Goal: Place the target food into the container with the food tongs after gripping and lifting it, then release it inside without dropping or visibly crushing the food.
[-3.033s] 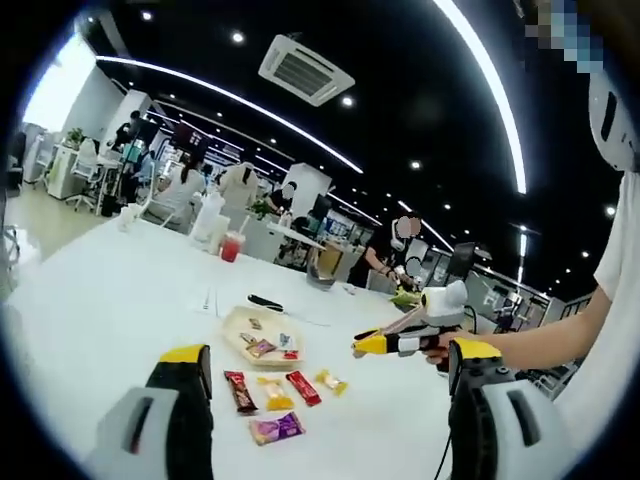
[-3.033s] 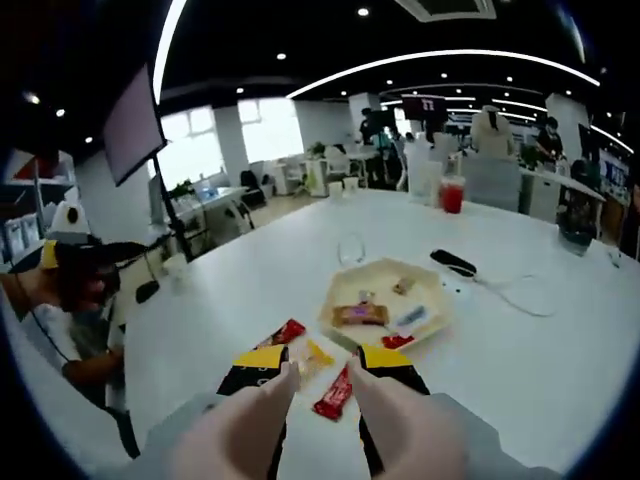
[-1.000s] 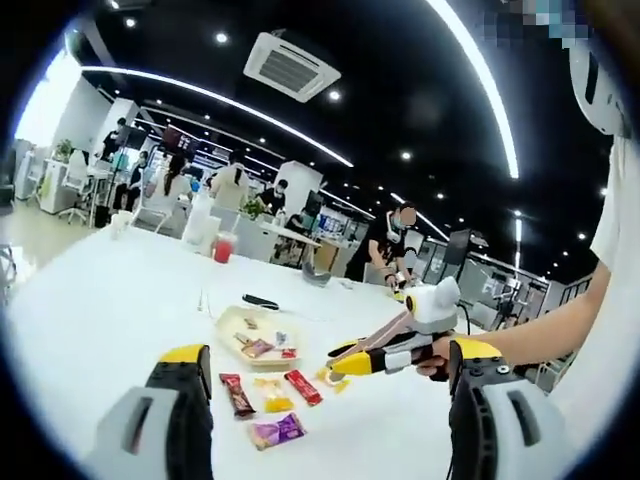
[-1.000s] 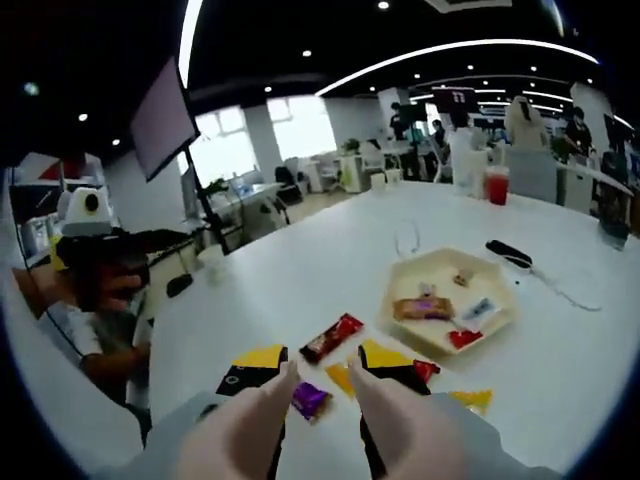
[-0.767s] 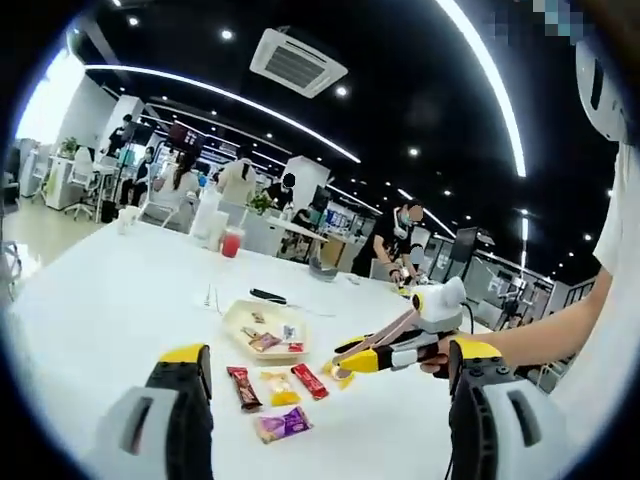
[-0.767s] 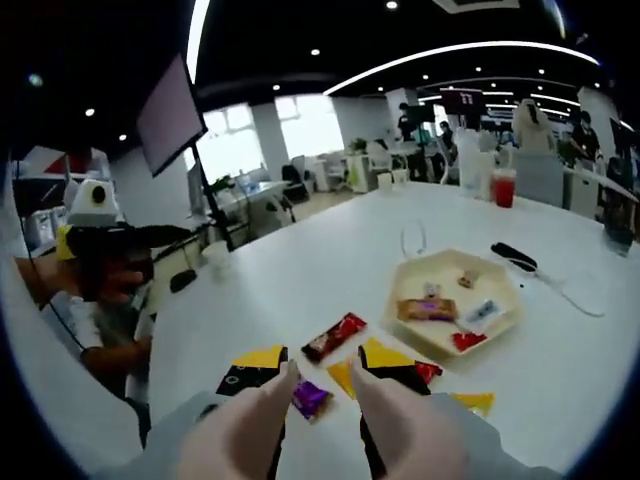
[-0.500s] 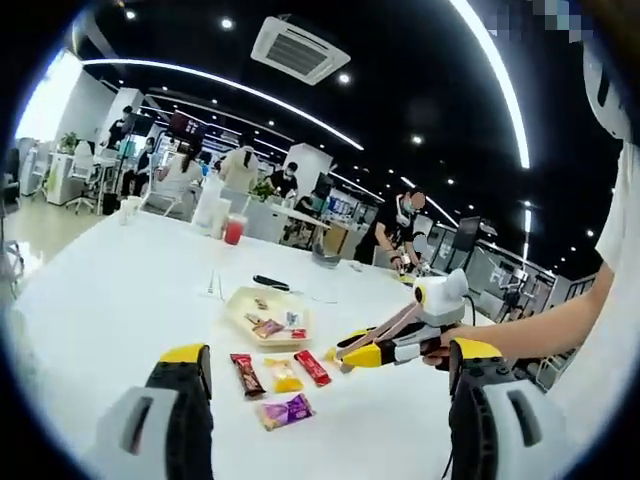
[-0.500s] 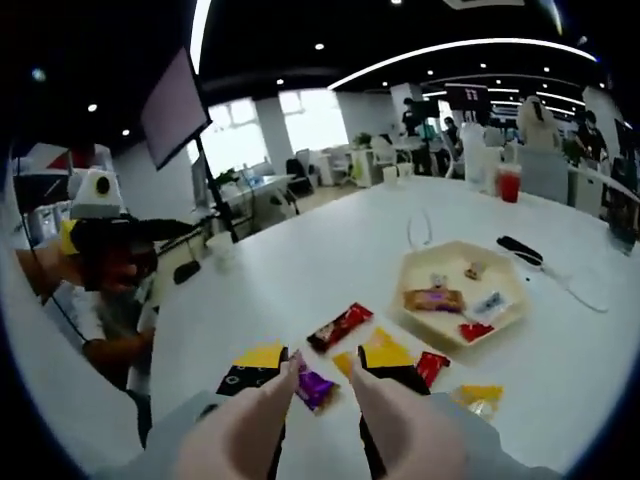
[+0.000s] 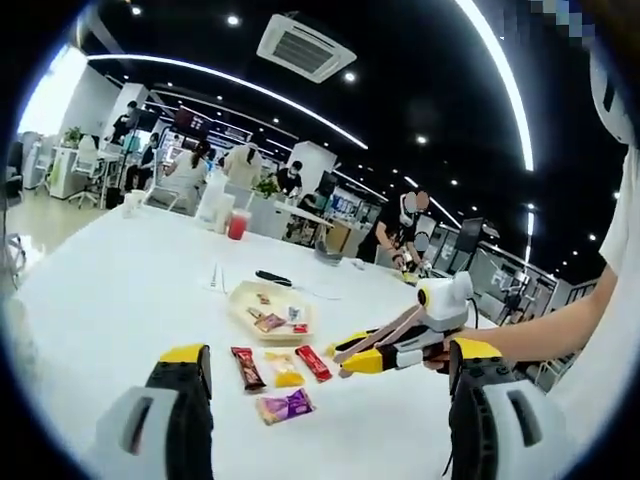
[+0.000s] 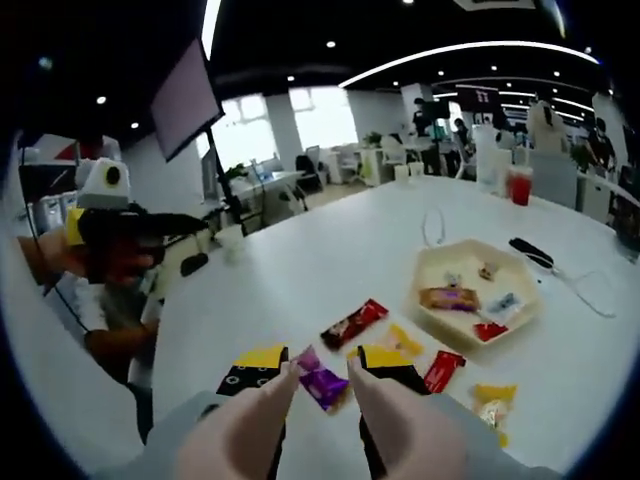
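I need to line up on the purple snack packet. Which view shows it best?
The right gripper view: the purple packet lies just ahead of the tongs' tips, large and unobstructed. The left gripper view shows it small and farther off.

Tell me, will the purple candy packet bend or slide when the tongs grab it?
The purple candy packet looks like thin shiny wrapper, so it probably crinkles and bends. It lies flat on the smooth white table, so it may skid. It looks small, likely light.
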{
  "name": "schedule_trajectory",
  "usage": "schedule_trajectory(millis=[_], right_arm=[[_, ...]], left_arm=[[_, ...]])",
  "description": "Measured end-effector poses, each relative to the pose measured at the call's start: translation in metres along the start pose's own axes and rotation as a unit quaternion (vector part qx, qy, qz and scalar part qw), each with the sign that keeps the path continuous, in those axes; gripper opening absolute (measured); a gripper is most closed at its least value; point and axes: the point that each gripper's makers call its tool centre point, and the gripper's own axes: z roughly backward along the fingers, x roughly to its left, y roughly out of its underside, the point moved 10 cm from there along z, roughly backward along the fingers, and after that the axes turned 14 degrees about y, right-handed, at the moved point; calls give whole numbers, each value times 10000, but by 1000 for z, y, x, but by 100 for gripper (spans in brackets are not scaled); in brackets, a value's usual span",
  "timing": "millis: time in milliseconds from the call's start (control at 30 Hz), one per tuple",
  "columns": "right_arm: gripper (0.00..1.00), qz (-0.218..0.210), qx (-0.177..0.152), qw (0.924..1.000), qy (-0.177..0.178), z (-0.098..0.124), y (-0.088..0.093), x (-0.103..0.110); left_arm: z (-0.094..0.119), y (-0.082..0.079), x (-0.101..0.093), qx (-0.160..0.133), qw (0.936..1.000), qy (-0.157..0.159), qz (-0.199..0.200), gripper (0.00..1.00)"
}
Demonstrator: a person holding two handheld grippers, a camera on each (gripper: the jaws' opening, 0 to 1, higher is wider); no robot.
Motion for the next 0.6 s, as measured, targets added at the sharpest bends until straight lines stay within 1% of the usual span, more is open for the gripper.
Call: schedule_trajectory(millis=[67,167,267,300,400,433,500,600], right_arm=[[27,3,30,10000,-40,-1,1,1],[26,115,60,9999,-82,-4,3,4],[26,181,35,9998,-106,-4,4,5],[26,216,37,9997,-112,-4,5,4],[26,153,68,9998,-60,-5,6,4],[26,92,82,9999,-115,-6,7,5],[26,233,140,9995,-188,-10,7,10],[26,316,132,9991,-254,-13,6,14]], left_arm=[[1,0,0,-8,10000,21,-9,99],[4,2,2,-5,10000,-35,3,99],[5,6,5,-32,9999,-21,93,99],[5,7,5,2,9999,-19,137,99],[6,8,3,80,9998,-25,187,99],[8,7,1,69,9998,-20,172,99],[12,7,-1,9,9999,-80,130,99],[12,8,1,-4,9997,-143,188,99]])
